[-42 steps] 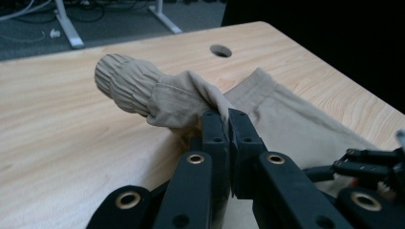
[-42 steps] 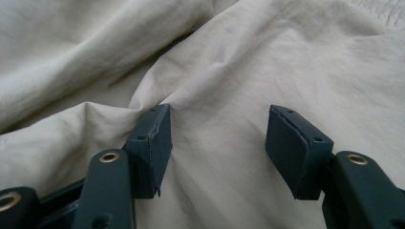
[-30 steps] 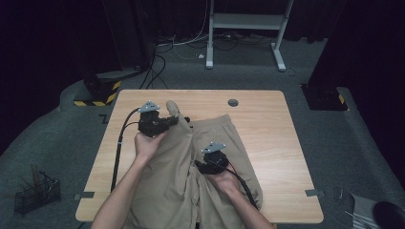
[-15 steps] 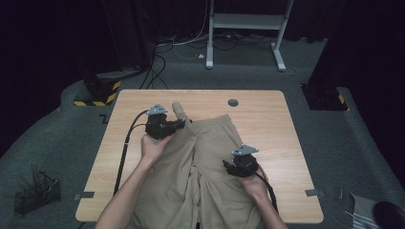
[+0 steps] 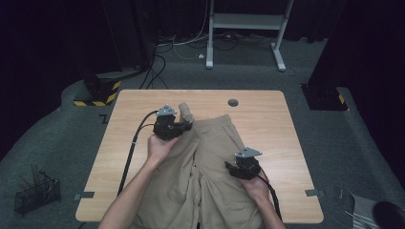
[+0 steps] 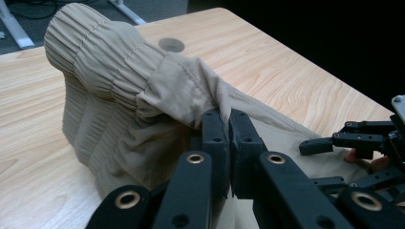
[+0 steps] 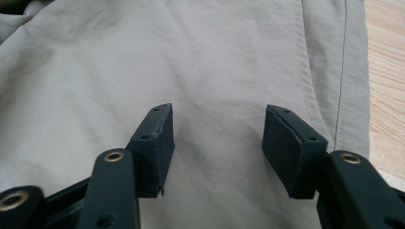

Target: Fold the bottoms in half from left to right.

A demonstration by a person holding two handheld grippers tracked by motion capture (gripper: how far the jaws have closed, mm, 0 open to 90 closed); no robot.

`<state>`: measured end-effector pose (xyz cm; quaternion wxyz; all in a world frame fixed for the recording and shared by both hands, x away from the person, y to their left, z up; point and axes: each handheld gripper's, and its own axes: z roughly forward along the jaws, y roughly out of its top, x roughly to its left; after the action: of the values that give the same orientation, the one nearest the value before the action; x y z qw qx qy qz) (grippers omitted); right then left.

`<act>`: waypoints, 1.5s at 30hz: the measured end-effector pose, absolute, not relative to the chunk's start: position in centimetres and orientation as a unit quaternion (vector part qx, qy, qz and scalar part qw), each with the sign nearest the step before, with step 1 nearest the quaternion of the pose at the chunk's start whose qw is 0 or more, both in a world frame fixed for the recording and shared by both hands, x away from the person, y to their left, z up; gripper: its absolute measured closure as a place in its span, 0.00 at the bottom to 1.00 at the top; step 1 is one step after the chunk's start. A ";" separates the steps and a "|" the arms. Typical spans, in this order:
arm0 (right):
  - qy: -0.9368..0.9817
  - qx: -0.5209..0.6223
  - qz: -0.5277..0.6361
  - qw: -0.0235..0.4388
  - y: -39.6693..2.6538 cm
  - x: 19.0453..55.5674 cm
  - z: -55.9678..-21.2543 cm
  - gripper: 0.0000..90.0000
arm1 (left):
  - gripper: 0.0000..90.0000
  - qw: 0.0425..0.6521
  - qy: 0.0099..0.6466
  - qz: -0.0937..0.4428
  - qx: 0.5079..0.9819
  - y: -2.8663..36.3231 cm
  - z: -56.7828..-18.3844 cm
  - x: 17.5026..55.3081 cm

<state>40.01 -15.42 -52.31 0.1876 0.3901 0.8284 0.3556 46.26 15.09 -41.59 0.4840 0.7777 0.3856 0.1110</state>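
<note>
Our left gripper (image 6: 228, 131) pinches the trousers' (image 5: 210, 181) elastic cuff (image 6: 102, 62), our right gripper (image 7: 217, 143) gapes above the fabric; we should keep tension while folding

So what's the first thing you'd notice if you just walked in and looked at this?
Probably the beige trousers spread over the near half of the wooden table. Next, the left gripper, shut on the cloth right beside the ribbed cuff, holds that end bunched up off the table at the far left of the trousers. The right gripper hangs open over flat cloth near the trousers' right edge.
</note>
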 end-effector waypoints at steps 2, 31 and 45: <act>0.828 0.391 0.355 0.189 -15.4 40.0 -52.3 0.47 | 0.97 0.484 0.384 0.109 0.779 14.7 -41.6 46.4; 0.825 0.398 0.354 0.188 -15.4 40.0 -52.3 0.45 | 0.96 0.483 0.340 0.071 0.804 8.4 -42.0 47.7; 0.825 0.399 0.354 0.188 -15.4 40.0 -52.3 0.45 | 0.96 0.492 0.331 0.044 0.804 5.4 -43.4 48.1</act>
<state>40.03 -15.42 -52.33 0.1884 0.3991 0.8246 0.3539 48.08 5.36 -43.38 0.4923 0.8037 0.3314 0.0442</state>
